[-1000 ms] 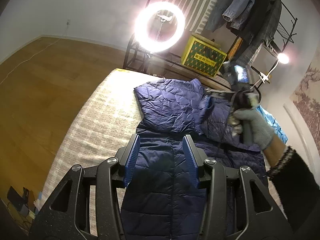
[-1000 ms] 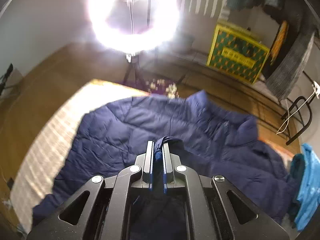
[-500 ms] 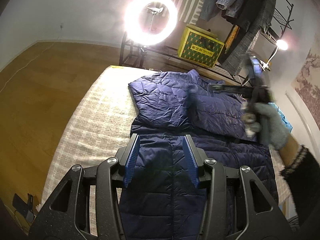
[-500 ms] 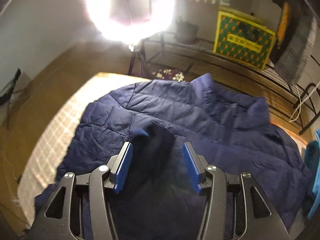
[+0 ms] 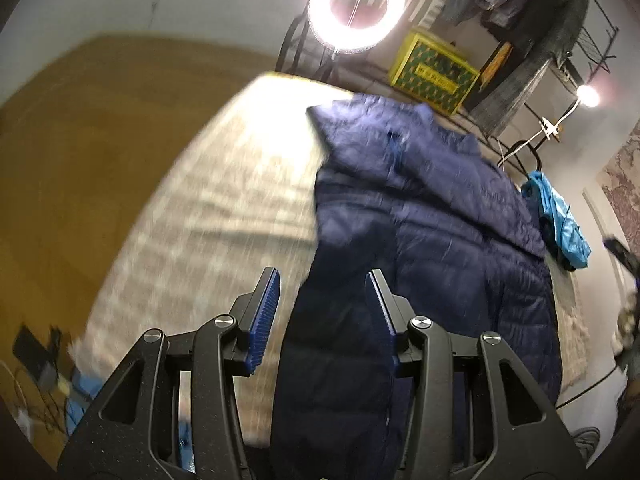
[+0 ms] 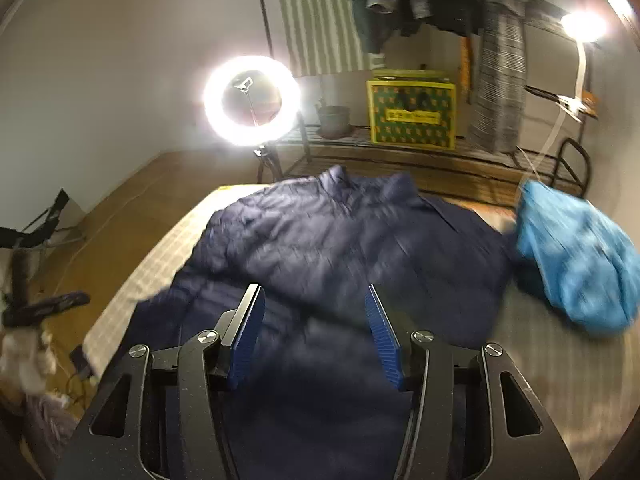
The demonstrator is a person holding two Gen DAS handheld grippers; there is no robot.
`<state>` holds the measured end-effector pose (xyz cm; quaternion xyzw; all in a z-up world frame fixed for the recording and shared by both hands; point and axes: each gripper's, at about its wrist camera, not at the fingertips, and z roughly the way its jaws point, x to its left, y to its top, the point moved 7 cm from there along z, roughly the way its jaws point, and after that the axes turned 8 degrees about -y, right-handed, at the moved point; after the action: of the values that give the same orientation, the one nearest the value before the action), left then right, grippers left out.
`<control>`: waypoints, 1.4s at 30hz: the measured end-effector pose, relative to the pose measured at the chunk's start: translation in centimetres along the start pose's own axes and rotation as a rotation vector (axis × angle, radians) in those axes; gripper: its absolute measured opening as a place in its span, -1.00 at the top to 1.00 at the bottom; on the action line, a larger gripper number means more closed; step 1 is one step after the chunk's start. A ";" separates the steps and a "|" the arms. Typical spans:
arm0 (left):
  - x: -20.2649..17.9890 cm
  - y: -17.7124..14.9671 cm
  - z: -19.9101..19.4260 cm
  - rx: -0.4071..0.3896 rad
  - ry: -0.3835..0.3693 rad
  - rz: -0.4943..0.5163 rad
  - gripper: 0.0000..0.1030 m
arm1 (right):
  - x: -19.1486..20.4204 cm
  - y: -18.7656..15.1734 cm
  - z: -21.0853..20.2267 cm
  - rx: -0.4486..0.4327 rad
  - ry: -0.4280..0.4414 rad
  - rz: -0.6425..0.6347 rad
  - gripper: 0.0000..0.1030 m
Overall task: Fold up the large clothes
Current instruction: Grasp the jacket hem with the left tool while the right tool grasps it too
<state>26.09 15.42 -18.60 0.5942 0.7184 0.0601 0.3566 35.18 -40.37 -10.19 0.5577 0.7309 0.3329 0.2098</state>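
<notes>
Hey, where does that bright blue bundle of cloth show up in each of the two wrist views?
Left wrist view: the blue cloth bundle sits at the right edge, just beyond the navy jacket.
Right wrist view: the bundle is at the right, mid-height, beside the same jacket.
Shared landmark: the ring light, with the yellow box to its right.

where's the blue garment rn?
The blue garment lies bunched at the right edge of the bed, beside the navy jacket; right in both wrist views.

Navy quilted jacket, blue-padded tongs
</notes>
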 end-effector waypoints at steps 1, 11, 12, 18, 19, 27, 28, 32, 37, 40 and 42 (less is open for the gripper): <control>0.3 -0.9 0.1 0.018 -0.008 -0.020 0.12 | -0.8 -1.2 -1.3 0.002 -0.004 0.007 -0.11; 1.6 -8.4 -2.1 0.134 -0.038 -0.057 -0.15 | -8.1 -15.4 -6.9 0.198 -0.033 0.237 -0.25; 2.1 -9.0 -2.2 0.146 -0.043 -0.075 -0.15 | -8.2 -16.8 -7.1 0.223 -0.026 0.258 -0.25; 3.7 -13.1 -1.8 0.240 -0.079 -0.161 -0.15 | -8.2 -25.0 -6.5 0.376 0.059 0.393 -0.25; 3.8 -13.6 -1.5 0.252 -0.082 -0.173 -0.15 | -8.0 -25.9 -6.4 0.394 0.074 0.403 -0.25; 2.6 -16.3 1.2 0.344 -0.143 -0.207 -0.16 | -8.4 -29.0 -5.2 0.460 0.105 0.456 -0.25; 2.5 -16.5 1.5 0.350 -0.144 -0.206 -0.16 | -8.3 -29.0 -4.9 0.462 0.113 0.461 -0.25; 2.5 -16.7 2.3 0.356 -0.148 -0.222 -0.16 | -7.7 -30.1 -4.2 0.481 0.151 0.458 -0.25; 2.9 -16.6 3.0 0.354 -0.178 -0.268 -0.16 | -6.3 -30.8 -2.7 0.491 0.221 0.433 -0.25; 3.1 -16.8 3.2 0.362 -0.190 -0.281 -0.15 | -5.5 -30.8 -2.3 0.487 0.257 0.424 -0.25; 2.9 -16.9 3.2 0.364 -0.196 -0.274 -0.12 | -5.2 -30.8 -2.8 0.483 0.277 0.413 -0.24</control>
<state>14.08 12.06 -30.84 0.5486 0.7533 -0.1773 0.3165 14.01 -50.83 -30.78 0.6767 0.6820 0.2582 -0.1015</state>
